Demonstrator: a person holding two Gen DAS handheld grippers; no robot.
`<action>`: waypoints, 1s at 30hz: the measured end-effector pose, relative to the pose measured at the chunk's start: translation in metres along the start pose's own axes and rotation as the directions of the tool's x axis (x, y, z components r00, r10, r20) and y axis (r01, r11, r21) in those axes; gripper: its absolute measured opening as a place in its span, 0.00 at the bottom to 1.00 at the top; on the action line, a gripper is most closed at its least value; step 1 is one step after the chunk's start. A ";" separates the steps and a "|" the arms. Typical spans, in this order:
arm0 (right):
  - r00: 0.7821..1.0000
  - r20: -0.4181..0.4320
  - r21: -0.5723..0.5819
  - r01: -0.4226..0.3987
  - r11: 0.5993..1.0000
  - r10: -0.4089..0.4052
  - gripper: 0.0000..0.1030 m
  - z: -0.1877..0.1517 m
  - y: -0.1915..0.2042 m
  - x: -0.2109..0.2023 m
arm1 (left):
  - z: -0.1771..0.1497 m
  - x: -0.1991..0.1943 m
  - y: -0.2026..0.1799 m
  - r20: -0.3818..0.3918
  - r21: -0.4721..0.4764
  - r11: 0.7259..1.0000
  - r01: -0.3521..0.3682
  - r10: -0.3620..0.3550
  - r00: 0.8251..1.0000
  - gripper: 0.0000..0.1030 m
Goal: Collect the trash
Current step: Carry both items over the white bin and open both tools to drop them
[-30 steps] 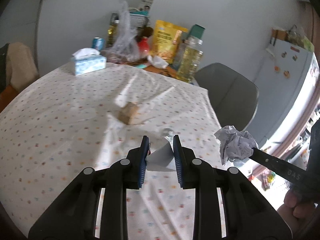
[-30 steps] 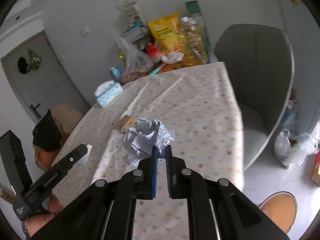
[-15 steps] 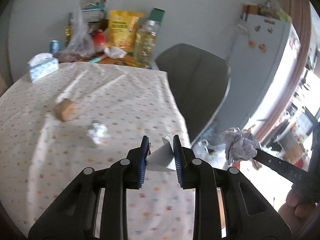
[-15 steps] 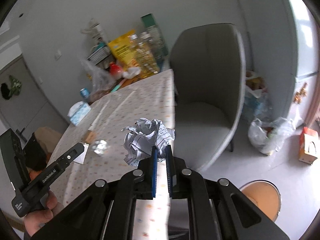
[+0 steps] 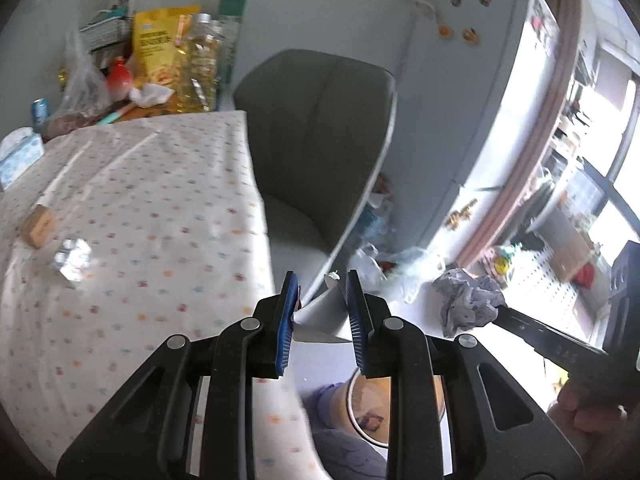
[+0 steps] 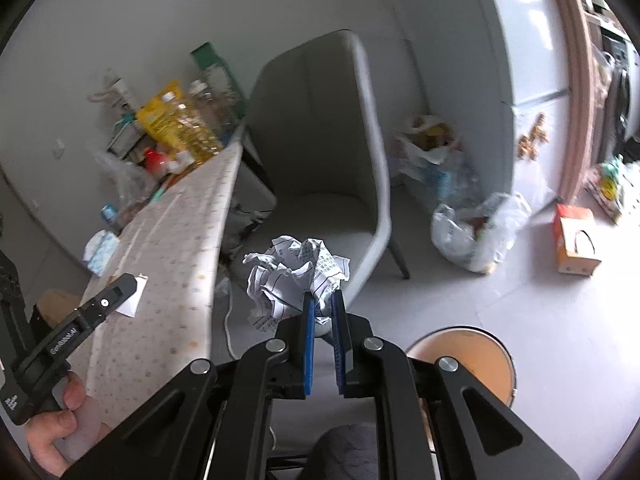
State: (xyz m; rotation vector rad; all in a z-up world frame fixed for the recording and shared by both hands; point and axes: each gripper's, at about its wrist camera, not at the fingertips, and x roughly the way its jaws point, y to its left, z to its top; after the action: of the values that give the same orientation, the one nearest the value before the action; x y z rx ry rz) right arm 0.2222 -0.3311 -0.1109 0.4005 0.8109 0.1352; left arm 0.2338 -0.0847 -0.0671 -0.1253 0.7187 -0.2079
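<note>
Foil scrap (image 5: 72, 260) left view only, orange box (image 6: 576, 240) right only

A table (image 5: 132, 216) fills the nine o'clock side of the left wrist view, with a chair (image 5: 320, 128) against its three o'clock edge. On the table a small block (image 5: 38, 230) lies near a foil wad (image 5: 72, 260), at about four o'clock from the block; a tissue box (image 5: 18, 154) sits toward ten o'clock, and bottles and packets (image 5: 176, 56) crowd the far edge at twelve. Behind the chair stands a fridge (image 5: 480, 92). In the right wrist view, filled bags (image 6: 476, 236) lie on the floor at three o'clock from the chair, a carton (image 6: 574, 240) beyond them, and a round bin (image 6: 472, 354) at five o'clock, near the camera.
</note>
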 end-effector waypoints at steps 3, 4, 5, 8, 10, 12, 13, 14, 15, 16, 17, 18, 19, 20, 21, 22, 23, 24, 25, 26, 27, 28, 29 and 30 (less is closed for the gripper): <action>1.000 -0.008 0.017 0.025 1.000 -0.025 0.09 -0.006 -0.017 0.001 | -0.005 0.010 -0.016 -0.026 0.034 0.999 0.014 -0.013 1.000 0.24; 0.999 -0.011 0.026 0.035 0.999 -0.035 0.09 -0.008 -0.024 0.002 | -0.008 0.014 -0.022 -0.037 0.045 0.999 0.019 -0.017 0.999 0.24; 0.999 -0.014 0.033 0.039 0.999 -0.039 0.09 -0.008 -0.027 0.003 | -0.009 0.017 -0.027 -0.047 0.054 0.998 0.022 -0.020 0.999 0.24; 0.999 -0.027 0.066 0.041 0.997 -0.040 0.09 -0.012 -0.045 0.007 | -0.014 0.024 -0.038 -0.068 0.080 0.996 0.029 -0.024 0.997 0.24; 0.999 -0.031 0.083 0.045 0.996 -0.042 0.09 -0.015 -0.054 0.009 | -0.016 0.028 -0.046 -0.083 0.094 0.995 0.035 -0.027 0.996 0.24; 0.998 -0.042 0.115 0.043 0.992 -0.038 0.12 -0.019 -0.066 0.013 | -0.018 0.032 -0.052 -0.094 0.103 0.994 0.039 -0.029 0.995 0.24; 0.998 -0.048 0.135 0.042 0.990 -0.036 0.13 -0.021 -0.072 0.014 | -0.019 0.034 -0.056 -0.101 0.110 0.993 0.042 -0.031 0.994 0.24; 0.998 -0.056 0.151 0.043 0.988 -0.035 0.20 -0.023 -0.077 0.016 | -0.020 0.037 -0.059 -0.107 0.115 0.992 0.044 -0.032 0.994 0.24; 0.998 -0.059 0.167 0.042 0.985 -0.032 0.30 -0.025 -0.081 0.017 | -0.021 0.039 -0.063 -0.114 0.123 0.991 0.047 -0.033 0.993 0.24; 0.998 -0.055 0.180 0.043 0.983 -0.033 0.45 -0.027 -0.086 0.016 | -0.023 0.040 -0.066 -0.120 0.128 0.991 0.050 -0.034 0.992 0.24; 0.998 -0.048 0.187 0.049 0.981 -0.041 0.50 -0.029 -0.091 0.014 | -0.024 0.042 -0.069 -0.127 0.132 0.990 0.054 -0.037 0.991 0.24; 0.998 -0.049 0.190 0.051 0.980 -0.043 0.50 -0.030 -0.094 0.013 | -0.026 0.045 -0.074 -0.137 0.137 0.989 0.061 -0.042 0.990 0.24; 0.998 -0.053 0.195 0.050 0.980 -0.040 0.50 -0.031 -0.098 0.013 | -0.027 0.046 -0.077 -0.142 0.141 0.988 0.064 -0.044 0.989 0.24; 0.998 -0.057 0.208 0.047 0.977 -0.036 0.50 -0.033 -0.103 0.012 | -0.028 0.048 -0.082 -0.148 0.146 0.987 0.069 -0.047 0.988 0.24; 0.998 -0.056 0.215 0.046 0.976 -0.034 0.50 -0.034 -0.107 0.010 | -0.030 0.049 -0.086 -0.155 0.151 0.986 0.075 -0.052 0.987 0.24; 0.998 -0.053 0.219 0.046 0.975 -0.035 0.51 -0.035 -0.110 0.008 | -0.032 0.051 -0.092 -0.164 0.158 0.984 0.084 -0.057 0.985 0.24; 0.998 -0.047 0.222 0.050 0.974 -0.041 0.52 -0.036 -0.116 0.004 | -0.033 0.052 -0.096 -0.169 0.164 0.982 0.089 -0.061 0.984 0.24; 0.998 -0.044 0.226 0.056 0.973 -0.047 0.53 -0.036 -0.120 0.000 | -0.035 0.054 -0.101 -0.176 0.171 0.981 0.097 -0.066 0.982 0.24; 0.998 -0.041 0.231 0.063 0.971 -0.055 0.53 -0.037 -0.125 -0.003 | -0.036 0.057 -0.106 -0.185 0.178 0.979 0.105 -0.071 0.980 0.24; 0.997 -0.038 0.236 0.071 0.969 -0.064 0.53 -0.038 -0.132 -0.008 | -0.038 0.059 -0.110 -0.192 0.181 0.977 0.112 -0.076 0.978 0.24; 0.997 -0.034 0.239 0.076 0.968 -0.070 0.54 -0.038 -0.136 -0.012 | -0.039 0.061 -0.114 -0.199 0.185 0.975 0.119 -0.081 0.977 0.24; 0.997 -0.030 0.243 0.082 0.967 -0.077 0.55 -0.039 -0.140 -0.016 | -0.041 0.064 -0.120 -0.207 0.191 0.973 0.130 -0.090 0.974 0.24; 0.996 -0.023 0.248 0.089 0.965 -0.086 0.56 -0.039 -0.145 -0.021 | -0.042 0.066 -0.124 -0.212 0.192 0.972 0.136 -0.094 0.973 0.25; 0.995 -0.018 0.254 0.097 0.962 -0.095 0.57 -0.040 -0.149 -0.025 | -0.042 0.069 -0.129 -0.222 0.192 0.970 0.146 -0.102 0.970 0.26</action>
State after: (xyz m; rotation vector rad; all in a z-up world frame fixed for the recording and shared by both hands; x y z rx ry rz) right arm 0.1707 -0.4623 -0.1774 0.6021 0.8543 -0.0598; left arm 0.2371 -0.2281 -0.1188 0.0521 0.8969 -0.4200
